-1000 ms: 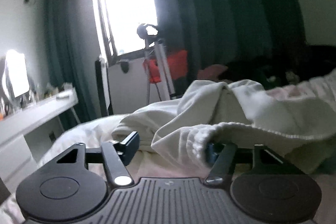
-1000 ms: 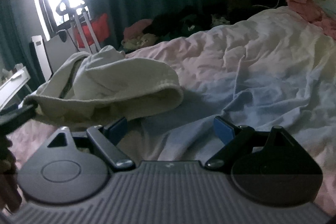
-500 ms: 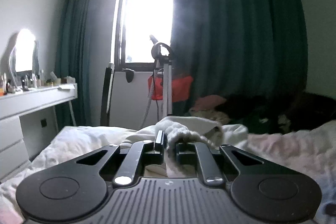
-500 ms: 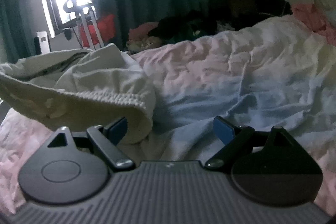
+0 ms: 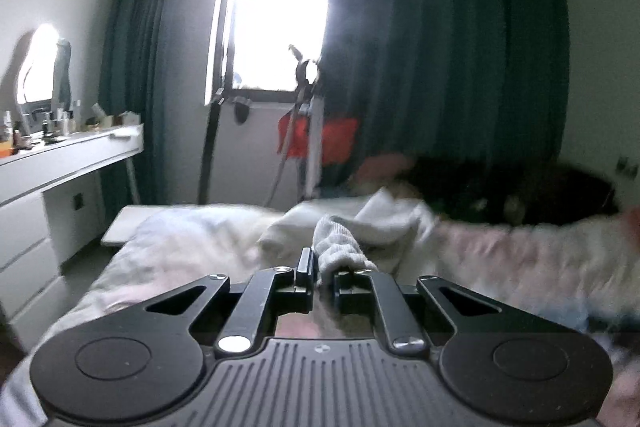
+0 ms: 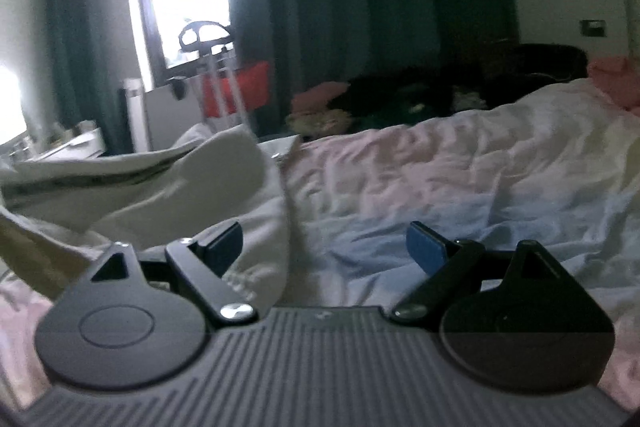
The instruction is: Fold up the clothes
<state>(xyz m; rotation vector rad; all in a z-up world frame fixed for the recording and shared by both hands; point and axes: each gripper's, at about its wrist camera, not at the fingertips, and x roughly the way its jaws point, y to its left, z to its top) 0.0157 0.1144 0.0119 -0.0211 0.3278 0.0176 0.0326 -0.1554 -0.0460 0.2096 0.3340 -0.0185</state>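
A cream-white knit garment (image 5: 384, 223) lies crumpled on the bed. My left gripper (image 5: 325, 273) is shut on its ribbed hem (image 5: 338, 247), which bunches up between the fingers. In the right wrist view the same garment (image 6: 168, 187) hangs stretched across the left half, lifted off the bed. My right gripper (image 6: 326, 247) is open, with its left finger (image 6: 222, 247) against the garment's lower edge and its right finger (image 6: 426, 251) over bare bedding. It holds nothing.
A pink and pale-blue duvet (image 6: 460, 179) covers the bed. A white dresser (image 5: 60, 163) with a lit mirror stands at left. A stand with red fabric (image 5: 320, 143) is by the window. Dark clothes (image 6: 420, 95) are piled past the bed's far edge.
My left gripper shut on the garment's hem and lifted it, pulling the cloth up and left. My right gripper stayed open and came closer to the garment's hanging edge.
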